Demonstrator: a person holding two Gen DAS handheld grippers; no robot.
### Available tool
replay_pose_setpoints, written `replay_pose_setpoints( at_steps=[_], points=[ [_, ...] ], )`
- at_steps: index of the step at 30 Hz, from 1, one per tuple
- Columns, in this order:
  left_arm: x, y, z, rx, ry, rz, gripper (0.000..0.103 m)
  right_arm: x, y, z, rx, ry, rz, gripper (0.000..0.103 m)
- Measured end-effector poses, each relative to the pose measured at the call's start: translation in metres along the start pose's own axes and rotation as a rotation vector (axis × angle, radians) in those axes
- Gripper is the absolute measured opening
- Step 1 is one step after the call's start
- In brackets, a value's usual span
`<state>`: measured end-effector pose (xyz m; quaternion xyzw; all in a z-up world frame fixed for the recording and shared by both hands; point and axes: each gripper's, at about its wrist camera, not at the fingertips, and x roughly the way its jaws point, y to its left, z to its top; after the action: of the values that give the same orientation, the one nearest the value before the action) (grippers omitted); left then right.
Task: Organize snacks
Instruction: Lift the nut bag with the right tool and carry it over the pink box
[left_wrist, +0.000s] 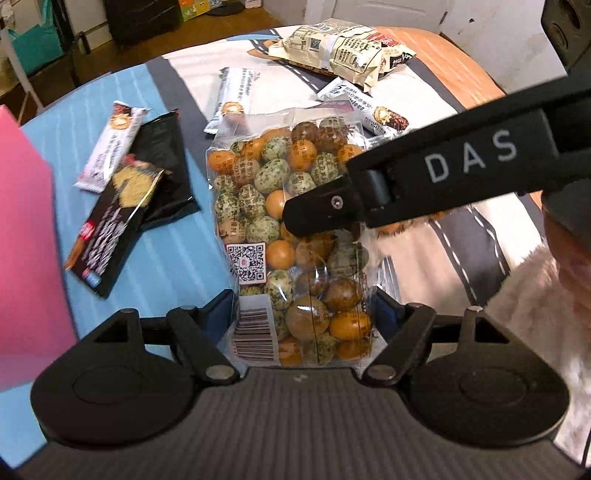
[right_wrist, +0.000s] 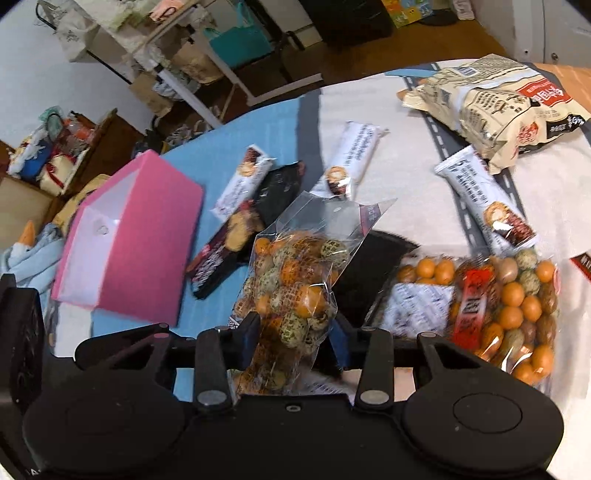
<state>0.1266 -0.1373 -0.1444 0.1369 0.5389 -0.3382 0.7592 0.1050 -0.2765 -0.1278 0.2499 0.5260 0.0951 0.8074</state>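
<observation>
Above the counter (left_wrist: 177, 266), both grippers hold one clear bag of coated nuts (left_wrist: 291, 229). The left gripper (left_wrist: 303, 317) has its fingers clenched on the bag's lower end, by the barcode. The right gripper (right_wrist: 295, 332) pinches the same bag (right_wrist: 291, 291) from its side, perhaps to keep the loose, heavy bag steady on its way to the pink box (right_wrist: 125, 236) nearby. A second nut bag (right_wrist: 491, 314), wrapped bars and dark packets lie on blue and white cloth. Behind, the room looks cluttered with shelves.
</observation>
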Motion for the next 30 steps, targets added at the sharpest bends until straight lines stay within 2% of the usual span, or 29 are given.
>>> replay_pose_setpoints(
  at_steps=[9, 18, 24, 30],
  points=[
    [-0.044, 0.001, -0.031, -0.034, 0.036, 0.055, 0.076, -0.012, 0.046, -0.021, -0.063, 0.053, 0.047, 0.046],
    [-0.094, 0.021, -0.066, -0.092, 0.004, 0.085, 0.076, -0.023, 0.106, -0.035, -0.171, 0.071, 0.085, 0.044],
    [-0.122, 0.043, -0.079, -0.120, -0.043, 0.135, 0.075, -0.021, 0.148, -0.030, -0.256, 0.053, 0.120, 0.042],
    [-0.152, 0.084, -0.072, -0.174, -0.095, 0.156, 0.075, -0.020, 0.187, -0.004, -0.316, 0.003, 0.220, 0.035]
  ],
)
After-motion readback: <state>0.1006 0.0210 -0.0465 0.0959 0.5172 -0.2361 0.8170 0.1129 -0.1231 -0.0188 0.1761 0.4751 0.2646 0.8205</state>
